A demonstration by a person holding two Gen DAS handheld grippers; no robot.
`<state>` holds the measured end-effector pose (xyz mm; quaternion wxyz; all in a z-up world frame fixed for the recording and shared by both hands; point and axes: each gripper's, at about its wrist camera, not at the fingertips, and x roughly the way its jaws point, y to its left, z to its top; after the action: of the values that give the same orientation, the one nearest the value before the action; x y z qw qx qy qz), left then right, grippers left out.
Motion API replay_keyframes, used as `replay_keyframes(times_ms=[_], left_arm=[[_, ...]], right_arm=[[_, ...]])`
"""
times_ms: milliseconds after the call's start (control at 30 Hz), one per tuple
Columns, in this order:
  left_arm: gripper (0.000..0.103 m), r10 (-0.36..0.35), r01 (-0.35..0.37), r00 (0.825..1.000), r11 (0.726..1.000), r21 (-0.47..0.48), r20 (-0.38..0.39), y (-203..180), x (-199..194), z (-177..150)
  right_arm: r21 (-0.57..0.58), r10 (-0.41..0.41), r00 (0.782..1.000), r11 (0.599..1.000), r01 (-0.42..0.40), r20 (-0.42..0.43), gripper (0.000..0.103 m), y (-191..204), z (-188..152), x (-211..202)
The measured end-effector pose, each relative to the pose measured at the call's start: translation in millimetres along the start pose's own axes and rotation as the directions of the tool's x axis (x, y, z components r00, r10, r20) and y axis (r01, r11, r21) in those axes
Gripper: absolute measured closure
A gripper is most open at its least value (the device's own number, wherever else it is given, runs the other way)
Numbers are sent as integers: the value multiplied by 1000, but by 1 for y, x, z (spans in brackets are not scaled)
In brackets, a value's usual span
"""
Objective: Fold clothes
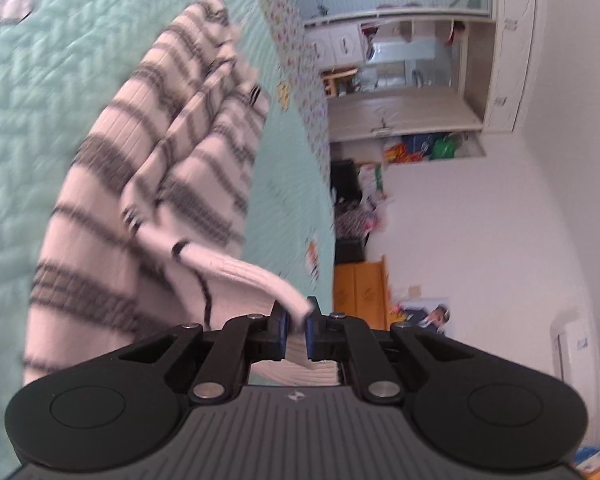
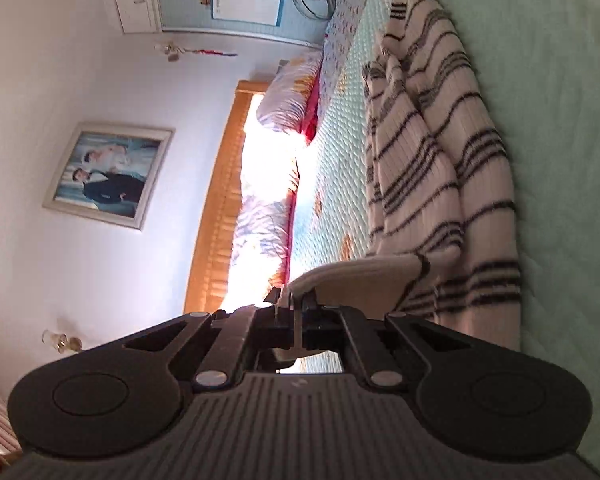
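I have left tongs (image 1: 296,320) and right tongs (image 2: 292,312) clenched on hem of striped sweater (image 1: 140,184); soft, limp knit, drapes over bed (image 1: 40,100).

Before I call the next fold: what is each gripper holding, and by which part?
Both hold the striped sweater. The left gripper and the right gripper each pinch its plain ribbed edge band; which end each has cannot be told.

A white ribbed sweater (image 1: 148,184) with dark grey stripes lies bunched on the mint quilt, hem lifted
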<state>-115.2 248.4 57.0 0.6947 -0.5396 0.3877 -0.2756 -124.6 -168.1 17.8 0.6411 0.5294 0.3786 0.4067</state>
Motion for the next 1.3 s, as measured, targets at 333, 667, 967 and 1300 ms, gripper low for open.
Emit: replay_keyframes(times_ms=[333, 667, 967, 1300], left_arm=[[95, 55, -50, 984, 998, -31, 170, -12, 61, 104], [85, 228, -244, 953, 968, 60, 201, 12, 66, 124], [67, 270, -283, 955, 953, 106, 124, 27, 49, 82], [64, 262, -282, 942, 957, 73, 210, 22, 21, 55]], right_arm=[[-1, 18, 977, 1000, -18, 211, 101, -9, 116, 69], [74, -229, 950, 973, 218, 212, 101, -66, 155, 116], [-75, -330, 932, 936, 344, 149, 97, -72, 156, 139], [-363, -289, 957, 895, 260, -28, 41, 6, 114, 156]])
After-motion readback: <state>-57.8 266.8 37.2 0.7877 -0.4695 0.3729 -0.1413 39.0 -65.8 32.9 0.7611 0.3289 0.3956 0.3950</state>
